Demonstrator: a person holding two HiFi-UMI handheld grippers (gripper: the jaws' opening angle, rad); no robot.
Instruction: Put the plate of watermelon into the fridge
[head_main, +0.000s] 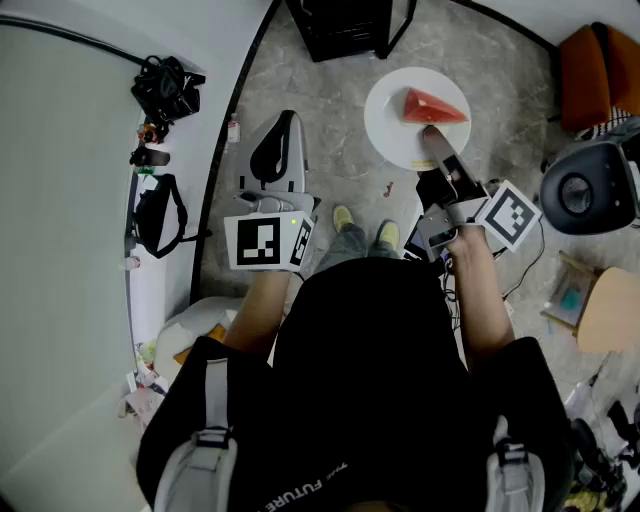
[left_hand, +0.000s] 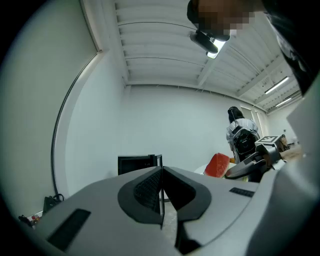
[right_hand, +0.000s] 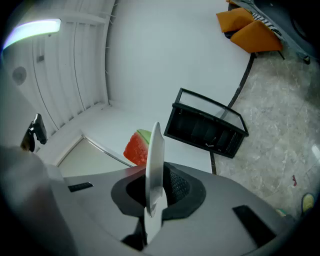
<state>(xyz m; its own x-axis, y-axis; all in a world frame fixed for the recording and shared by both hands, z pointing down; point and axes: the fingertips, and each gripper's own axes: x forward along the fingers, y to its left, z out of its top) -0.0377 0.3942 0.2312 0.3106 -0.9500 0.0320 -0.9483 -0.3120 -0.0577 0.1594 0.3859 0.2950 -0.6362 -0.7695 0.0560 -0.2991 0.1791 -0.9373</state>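
The right gripper (head_main: 440, 160) is gripping the white plate (head_main: 392, 130) by its near rim. Its jaws are clenching the edge, which is showing edge-on between the pads in the right gripper view. The plate is hanging over the grey floor (head_main: 330, 110), and a red watermelon wedge (head_main: 433, 107) is lying on its far right part. The left gripper (head_main: 280, 135) is hovering to the left, apart from the plate, its jaws pressing together with nothing between them. Ahead, a low black box, probably the fridge (head_main: 340, 28), is standing on the floor against the white wall. Whether its door is open is hard to tell.
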